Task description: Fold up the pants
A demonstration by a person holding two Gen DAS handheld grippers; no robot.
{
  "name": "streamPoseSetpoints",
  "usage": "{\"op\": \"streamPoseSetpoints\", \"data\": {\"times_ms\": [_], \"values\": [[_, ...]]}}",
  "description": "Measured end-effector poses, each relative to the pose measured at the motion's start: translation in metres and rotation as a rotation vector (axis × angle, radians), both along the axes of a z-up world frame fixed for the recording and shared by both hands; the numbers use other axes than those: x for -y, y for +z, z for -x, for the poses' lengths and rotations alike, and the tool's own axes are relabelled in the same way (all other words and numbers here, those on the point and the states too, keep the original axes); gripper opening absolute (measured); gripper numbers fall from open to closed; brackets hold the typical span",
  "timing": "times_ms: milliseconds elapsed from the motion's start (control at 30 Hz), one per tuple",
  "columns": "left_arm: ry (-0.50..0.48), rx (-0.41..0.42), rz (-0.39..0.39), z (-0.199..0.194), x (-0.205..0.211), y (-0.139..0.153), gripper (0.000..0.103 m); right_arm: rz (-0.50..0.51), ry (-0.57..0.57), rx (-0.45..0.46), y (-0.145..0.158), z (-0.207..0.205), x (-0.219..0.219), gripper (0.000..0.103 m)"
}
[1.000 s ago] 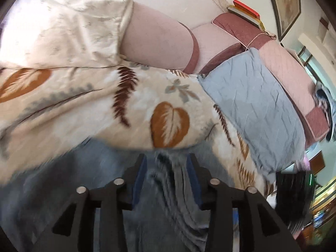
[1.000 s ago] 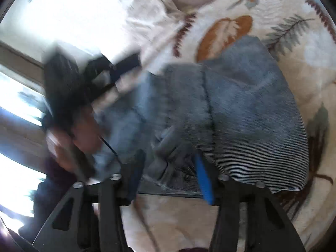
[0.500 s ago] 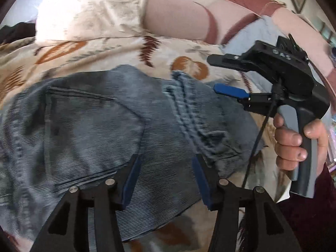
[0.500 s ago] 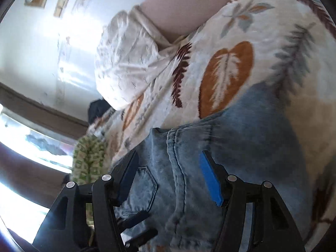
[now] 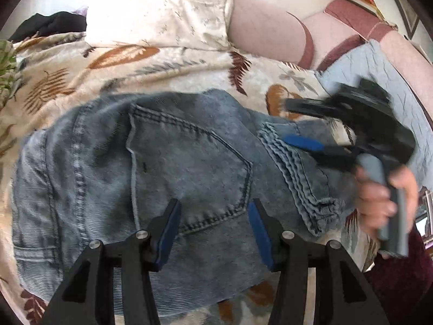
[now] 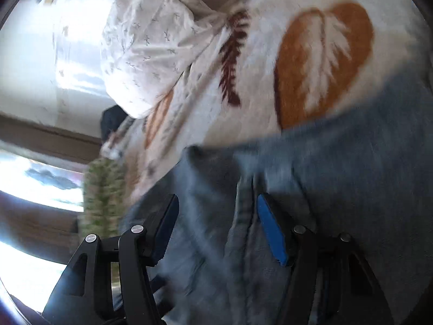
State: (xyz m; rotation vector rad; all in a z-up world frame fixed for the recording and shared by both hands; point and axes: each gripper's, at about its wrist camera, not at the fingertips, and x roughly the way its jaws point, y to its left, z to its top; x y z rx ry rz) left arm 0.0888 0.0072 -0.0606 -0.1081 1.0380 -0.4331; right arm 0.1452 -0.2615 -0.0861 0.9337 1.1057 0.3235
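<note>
— On the leaf-print blanket [image 5: 173, 62], what lies there?

— Pants [image 5: 173, 162]: washed blue denim with a fine ribbed weave, folded into a thick, roughly rectangular bundle. One back pocket faces up, five-sided and outlined in double stitching, and the waistband runs down the left side. At the right, several hems stack in wavy layers.

— And the blanket itself?

— Fleecy cream cloth printed with rust-orange leaves and dark red ferns. Beyond it sit a crinkled cream pillow [image 5: 162, 8] with tiny sprigs and a quilted grey-blue cushion [image 5: 379, 81].

— How do the claws stand?

— The left gripper [image 5: 213, 227] hovers over the pocket's lower corner, its black fingers with blue pads spread apart, nothing between them. The right gripper [image 5: 297, 124] is blurred in the left view, held in a hand [image 5: 379, 197] by a grey handle, over the stacked hems. In its own view the right gripper's pads [image 6: 270, 230] are likewise parted, with smeared denim beneath them and nothing visibly pinched.
</note>
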Motion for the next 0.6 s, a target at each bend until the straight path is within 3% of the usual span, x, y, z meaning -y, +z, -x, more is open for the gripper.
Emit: {"op": "streamPoseSetpoints", "data": {"times_ms": [67, 133, 200, 367, 500, 600], "values": [[0.023, 0.012, 0.004, 0.000, -0.005, 0.006, 0.054, -0.101, -0.026, 0.061, 0.013, 0.019, 0.013, 0.060], [0.037, 0.026, 0.012, 0.004, -0.011, 0.012, 0.054, -0.064, -0.064, 0.125, 0.031, 0.040, 0.023, 0.062], [0.049, 0.030, 0.009, 0.007, -0.014, 0.014, 0.054, -0.031, -0.071, 0.127, 0.036, 0.059, 0.024, 0.063], [0.128, 0.023, 0.023, 0.015, -0.035, 0.018, 0.054, -0.026, -0.002, 0.021, 0.005, 0.098, -0.011, 0.059], [0.216, -0.008, -0.025, 0.020, -0.059, 0.008, 0.054, -0.080, -0.052, 0.059, -0.003, 0.128, -0.017, 0.056], [0.269, -0.045, -0.036, 0.025, -0.076, -0.005, 0.054, -0.153, -0.104, 0.061, -0.021, 0.140, -0.006, 0.044]]}}
